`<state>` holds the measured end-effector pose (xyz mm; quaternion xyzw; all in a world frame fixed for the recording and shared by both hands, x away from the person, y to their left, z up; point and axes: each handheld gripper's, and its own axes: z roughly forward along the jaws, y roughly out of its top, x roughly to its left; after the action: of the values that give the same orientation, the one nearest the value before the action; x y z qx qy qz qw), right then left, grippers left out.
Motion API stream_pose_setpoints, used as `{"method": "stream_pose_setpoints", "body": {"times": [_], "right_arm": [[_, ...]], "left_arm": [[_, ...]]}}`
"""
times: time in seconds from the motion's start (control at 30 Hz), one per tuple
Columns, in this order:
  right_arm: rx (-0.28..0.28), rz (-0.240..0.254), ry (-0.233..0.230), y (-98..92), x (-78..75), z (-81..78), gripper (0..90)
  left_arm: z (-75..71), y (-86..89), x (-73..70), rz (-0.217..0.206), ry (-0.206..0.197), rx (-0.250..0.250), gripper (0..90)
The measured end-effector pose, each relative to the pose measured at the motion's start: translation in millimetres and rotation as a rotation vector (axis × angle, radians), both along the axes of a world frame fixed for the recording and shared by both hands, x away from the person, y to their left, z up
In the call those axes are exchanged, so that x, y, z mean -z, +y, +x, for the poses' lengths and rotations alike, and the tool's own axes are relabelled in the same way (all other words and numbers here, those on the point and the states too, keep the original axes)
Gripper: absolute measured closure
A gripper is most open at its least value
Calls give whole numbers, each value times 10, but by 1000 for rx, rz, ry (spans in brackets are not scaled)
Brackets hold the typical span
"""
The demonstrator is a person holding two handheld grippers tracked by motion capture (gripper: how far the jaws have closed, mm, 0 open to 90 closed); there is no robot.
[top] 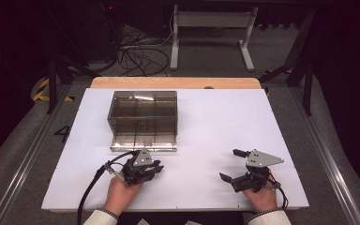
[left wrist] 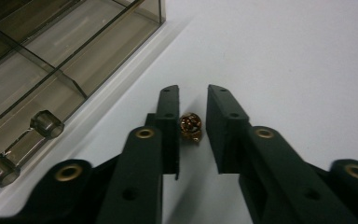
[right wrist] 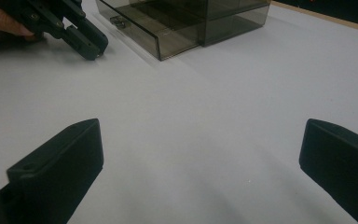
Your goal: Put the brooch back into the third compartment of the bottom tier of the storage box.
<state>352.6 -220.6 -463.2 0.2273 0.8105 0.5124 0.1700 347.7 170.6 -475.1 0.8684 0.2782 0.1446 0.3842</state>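
Coppery small bead (left wrist: 190, 127) pinched between left gripper (left wrist: 192, 100) jaws: light, hard, roll-prone; best held across middle. Right gripper (right wrist: 200, 154) spread.

One readable mark: a dark "4" (top: 62, 133) on the grey floor strip left of the white table top (top: 215, 140), near the yellow-black hazard tape (top: 42, 91). Nothing legible on the smoked plastic drawer box (top: 143, 117), nor on either gripper
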Motion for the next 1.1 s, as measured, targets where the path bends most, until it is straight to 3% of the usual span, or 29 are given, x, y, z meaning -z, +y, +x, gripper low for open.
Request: {"method": "stream_pose_setpoints", "body": {"times": [0.53, 0.7, 0.9, 1.1], "right_arm": [[-1, 0, 0, 0, 0, 0, 7], [-1, -1, 0, 0, 1, 2, 7], [0, 0, 1, 0, 2, 1, 7], [2, -1, 1, 1, 2, 2, 7]], "left_arm": [[-7, -3, -5, 6, -7, -7, 791], [-26, 6, -45, -21, -15, -2, 790], [-81, 58, -145, -54, -68, 6, 791], [-112, 97, -201, -96, -92, 6, 790]]}}
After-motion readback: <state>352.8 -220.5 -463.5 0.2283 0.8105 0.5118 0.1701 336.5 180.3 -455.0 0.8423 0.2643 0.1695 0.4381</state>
